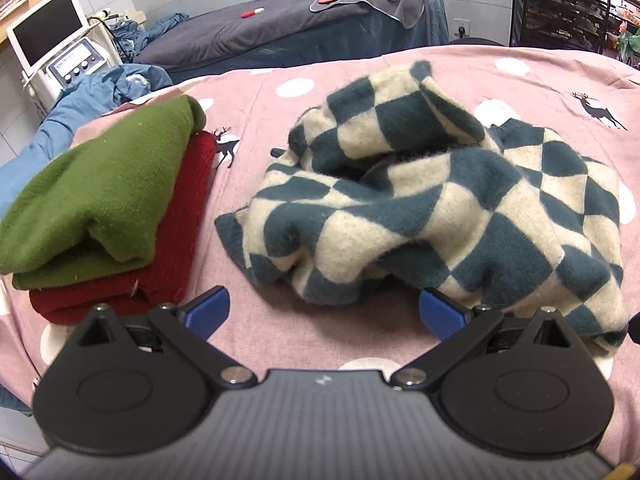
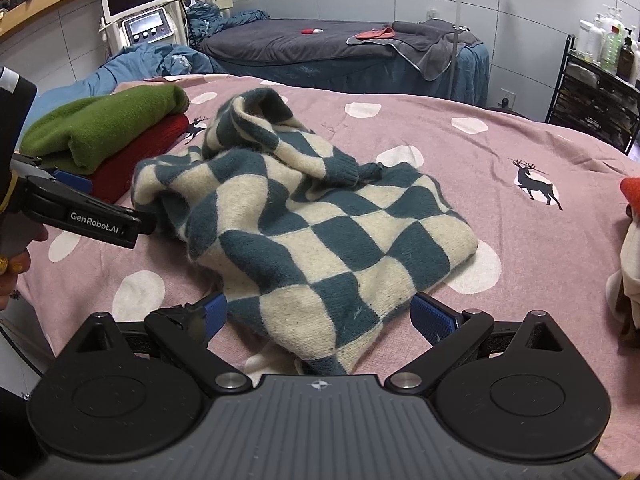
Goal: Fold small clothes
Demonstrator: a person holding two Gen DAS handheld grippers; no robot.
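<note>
A teal-and-cream checked sweater (image 1: 420, 208) lies crumpled on the pink bed sheet (image 1: 260, 120); it also shows in the right wrist view (image 2: 304, 232). My left gripper (image 1: 324, 312) is open and empty, just in front of the sweater's near edge. It appears from the side in the right wrist view (image 2: 100, 216), at the sweater's left edge. My right gripper (image 2: 316, 316) is open, its jaws either side of the sweater's near corner, holding nothing. A folded green garment (image 1: 100, 192) lies on a folded red one (image 1: 180, 216) at the left.
A second bed (image 2: 320, 48) with dark covers stands behind. A machine with a screen (image 2: 136, 4) stands at the back left, blue bedding (image 1: 60, 120) beside it. A black shelf rack (image 2: 600, 92) is at the right. More clothing (image 2: 628, 240) lies at the right edge.
</note>
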